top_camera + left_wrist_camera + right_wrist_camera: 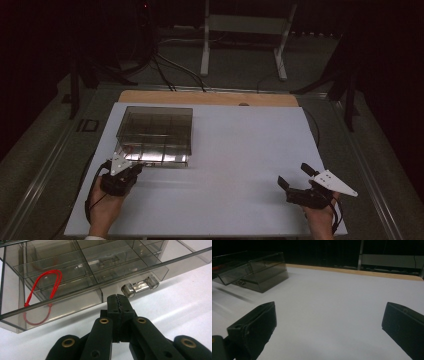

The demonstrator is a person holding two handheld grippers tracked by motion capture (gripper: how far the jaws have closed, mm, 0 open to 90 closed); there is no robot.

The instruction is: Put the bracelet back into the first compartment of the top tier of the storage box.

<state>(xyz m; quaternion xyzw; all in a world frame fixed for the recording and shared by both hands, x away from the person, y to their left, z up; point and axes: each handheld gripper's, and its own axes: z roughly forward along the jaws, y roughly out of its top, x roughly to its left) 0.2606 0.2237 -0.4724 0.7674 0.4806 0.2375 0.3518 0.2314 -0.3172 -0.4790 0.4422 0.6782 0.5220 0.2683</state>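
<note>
High view. One clear smoked-plastic compartment box point(155, 135), lidded, on the white table top point(240, 165), left of centre and toward the far half. The left gripper point(134, 169) sits at the box's near edge, apparently touching it. The right gripper point(295, 179) rests near the table's near right corner, well apart from the box, jaws spread wide with nothing between them.

Left gripper view. Jaws pressed together, toothed faces meeting, tips at the lid's front lip; whether a thin edge of the lid is pinched between them cannot be told. A clear latch tab point(140, 287) stands just beside the tips, to their right. The lid appears slightly raised at the front. A red cord loop point(45, 287) lies in a near left compartment; the other compartments seem bare.

Right gripper view. Box seen far left, lid tilted up at the front; open jaws frame bare table.

Handling, judged: light, stiff, thin-walled plastic, smooth and slippery, likely to slide on the table and to crack if squeezed hard. Best purchase is the lid's front lip or latch tab; the free gripper could steady the base.
</note>
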